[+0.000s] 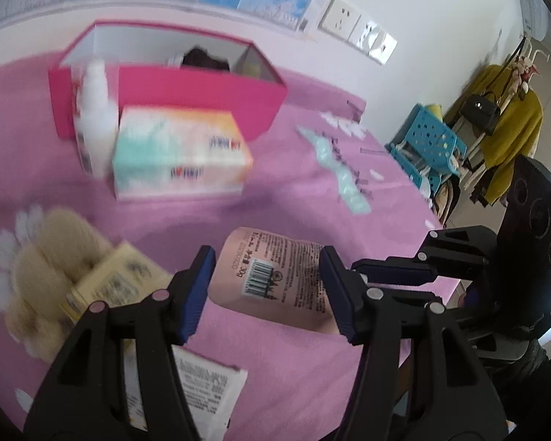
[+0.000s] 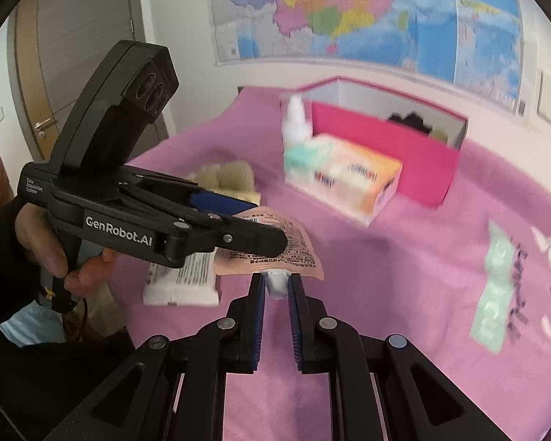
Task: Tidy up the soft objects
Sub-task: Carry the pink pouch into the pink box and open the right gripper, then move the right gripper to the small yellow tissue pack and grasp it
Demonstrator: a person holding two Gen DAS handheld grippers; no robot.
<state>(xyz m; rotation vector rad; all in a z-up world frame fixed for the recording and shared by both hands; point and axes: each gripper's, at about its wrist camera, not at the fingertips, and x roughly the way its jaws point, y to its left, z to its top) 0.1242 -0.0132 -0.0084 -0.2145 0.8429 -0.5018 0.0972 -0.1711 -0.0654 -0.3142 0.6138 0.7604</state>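
Observation:
A soft pink tube [image 1: 275, 275] with a barcode and a white cap [image 2: 277, 284] lies over the pink cloth. My left gripper [image 1: 268, 275] has its fingers on both sides of the tube's body, touching it. My right gripper [image 2: 277, 286] is shut on the tube's white cap. In the right wrist view the left gripper [image 2: 238, 220] covers part of the tube [image 2: 286, 250]. A beige plush [image 1: 44, 257] with a yellow label lies at the left. A white sachet [image 1: 198, 382] lies under the left gripper.
An open red box [image 1: 202, 88] stands at the back with a dark item inside. A tissue pack [image 1: 180, 154] and a white bottle [image 1: 95, 110] stand in front of it. A green strip [image 1: 334, 169] lies to the right near the table edge.

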